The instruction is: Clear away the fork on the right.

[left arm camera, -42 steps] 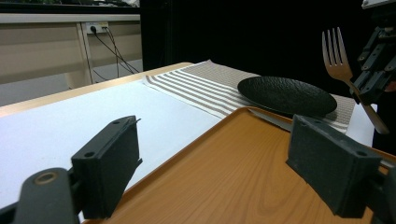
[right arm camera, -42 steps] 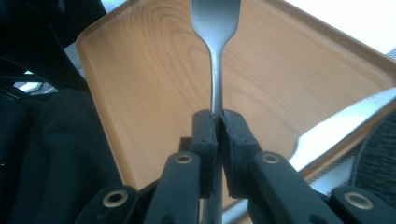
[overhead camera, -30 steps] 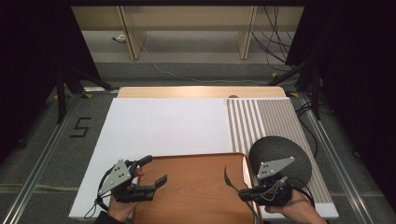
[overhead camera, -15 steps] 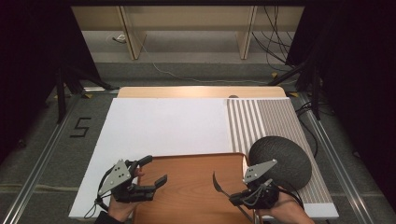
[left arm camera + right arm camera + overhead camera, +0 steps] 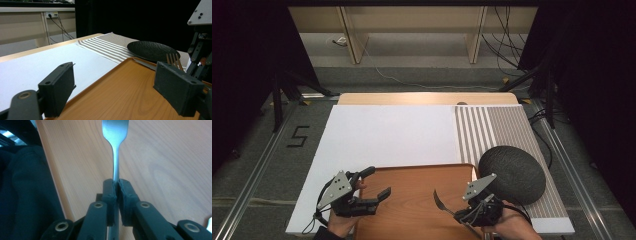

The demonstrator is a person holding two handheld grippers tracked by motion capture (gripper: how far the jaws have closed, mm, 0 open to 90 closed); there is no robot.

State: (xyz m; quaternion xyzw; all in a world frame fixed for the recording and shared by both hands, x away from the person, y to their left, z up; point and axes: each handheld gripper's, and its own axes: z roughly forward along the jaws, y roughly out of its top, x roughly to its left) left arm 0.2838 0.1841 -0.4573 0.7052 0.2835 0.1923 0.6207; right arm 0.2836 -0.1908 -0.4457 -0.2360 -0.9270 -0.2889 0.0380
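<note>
I'm pinching the fork tight in my right gripper over the tray, keeping it level; left gripper gaping, empty.

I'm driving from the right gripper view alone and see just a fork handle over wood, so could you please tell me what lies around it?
Observer: The wood is a tray; a black plate sits beside it on a striped placemat.
Operator: Thank you. Where is the other gripper?
Observer: The left gripper is over the tray's left edge, jaws wide apart, holding nothing.
Operator: And how does my fork point?
Observer: The fork in the right gripper has its tines toward the tray's middle, curving upward.
</note>
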